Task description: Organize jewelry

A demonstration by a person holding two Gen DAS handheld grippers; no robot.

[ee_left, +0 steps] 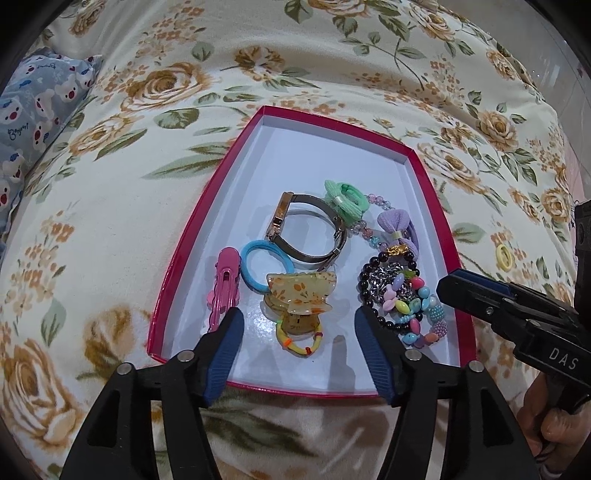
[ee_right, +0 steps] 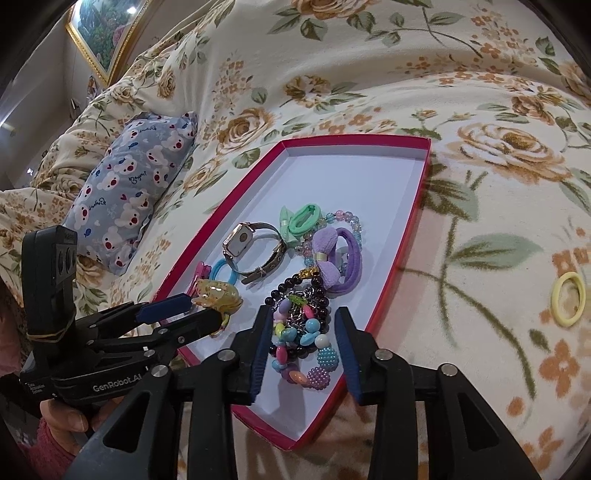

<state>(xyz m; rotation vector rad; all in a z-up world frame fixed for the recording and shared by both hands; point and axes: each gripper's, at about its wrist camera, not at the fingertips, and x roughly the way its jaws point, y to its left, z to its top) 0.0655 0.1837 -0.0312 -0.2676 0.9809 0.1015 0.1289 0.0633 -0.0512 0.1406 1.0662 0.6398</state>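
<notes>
A red box with a white floor [ee_left: 332,166] [ee_right: 354,173] lies on the flowered blanket. It holds a watch [ee_left: 303,229] [ee_right: 255,247], a blue hair tie [ee_left: 264,267], a pink clip [ee_left: 223,288], an amber claw clip [ee_left: 301,290] [ee_right: 218,295], green [ee_left: 343,197] and purple [ee_right: 332,258] bow ties, and a pile of bead bracelets [ee_left: 402,295] [ee_right: 299,332]. My left gripper [ee_left: 299,325] [ee_right: 184,310] is open and empty over the claw clip. My right gripper [ee_right: 303,328] [ee_left: 448,284] is open and empty above the bead pile. A yellow hair tie [ee_left: 504,255] [ee_right: 568,298] lies on the blanket outside the box.
A blue bear-print pillow [ee_left: 33,107] [ee_right: 129,192] lies to the left of the box. A gold-framed picture [ee_right: 107,29] hangs at the far left. The soft flowered blanket [ee_left: 110,221] surrounds the box.
</notes>
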